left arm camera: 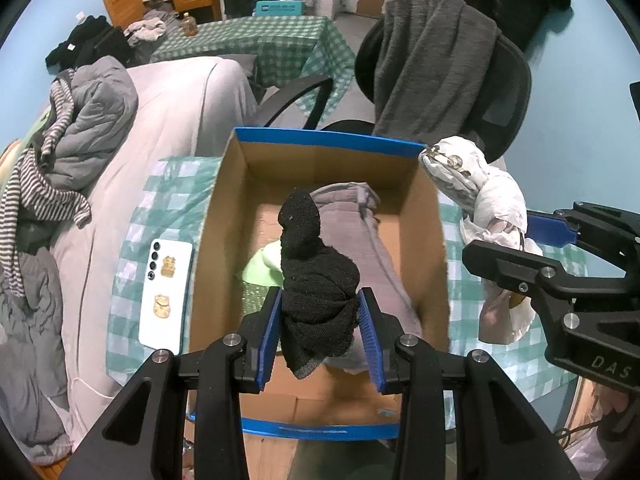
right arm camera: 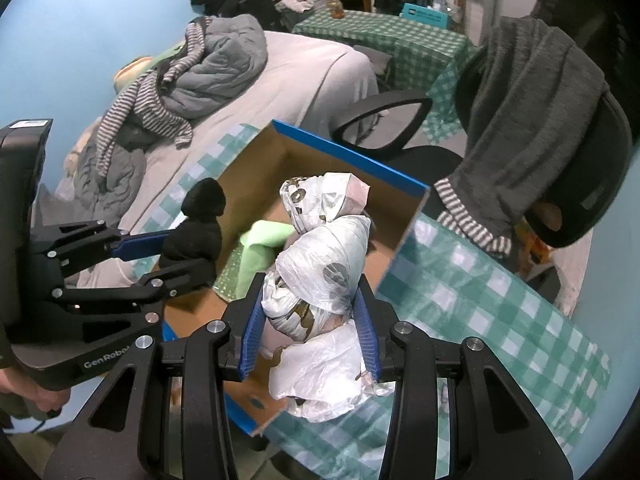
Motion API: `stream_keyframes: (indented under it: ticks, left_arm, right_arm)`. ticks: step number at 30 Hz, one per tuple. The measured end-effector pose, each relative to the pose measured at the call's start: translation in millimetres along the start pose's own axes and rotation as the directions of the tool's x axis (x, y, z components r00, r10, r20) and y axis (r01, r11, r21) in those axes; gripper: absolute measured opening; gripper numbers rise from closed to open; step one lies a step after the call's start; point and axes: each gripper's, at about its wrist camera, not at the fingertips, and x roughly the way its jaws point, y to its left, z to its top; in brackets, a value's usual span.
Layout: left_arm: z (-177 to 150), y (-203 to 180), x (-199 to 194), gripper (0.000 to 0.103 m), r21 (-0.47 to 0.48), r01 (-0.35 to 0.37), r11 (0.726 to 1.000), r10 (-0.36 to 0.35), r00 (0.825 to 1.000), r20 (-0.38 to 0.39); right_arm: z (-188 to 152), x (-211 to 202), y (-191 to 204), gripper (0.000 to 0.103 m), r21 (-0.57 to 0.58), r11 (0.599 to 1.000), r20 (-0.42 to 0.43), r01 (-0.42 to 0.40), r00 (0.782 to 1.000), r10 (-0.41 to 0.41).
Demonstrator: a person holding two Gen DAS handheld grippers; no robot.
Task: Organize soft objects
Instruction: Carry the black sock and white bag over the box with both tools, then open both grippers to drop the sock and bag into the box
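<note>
The black sock (left arm camera: pixel 316 280) hides part of the grey garment (left arm camera: pixel 360 248); the box's (left arm camera: pixel 224 216) near floor is blurred.

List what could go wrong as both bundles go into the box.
1. The white plastic bundle in the right gripper sits over the cardboard box's wall and could catch on it.
2. The black sock in the left gripper may snag on the ribbed pads.
3. The phone beside the box could get knocked.

A box (left arm camera: pixel 320 148) sits on the bench (left arm camera: pixel 168 208), a phone (left arm camera: pixel 166 292) at its left. Folded cloth (left arm camera: pixel 360 240) lies inside. A chair (left arm camera: pixel 440 80) stands behind, a bed (left arm camera: pixel 160 120) left.
</note>
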Motion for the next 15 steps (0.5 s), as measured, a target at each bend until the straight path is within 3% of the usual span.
stream_keyframes:
  ticks: [15]
  left_arm:
    - [2,24,35,0.038,-0.038,-0.023,0.999,0.021,0.998,-0.066]
  right_arm:
    - [17,49,18,0.041,-0.014,0.999,-0.084,-0.036,0.996,0.035]
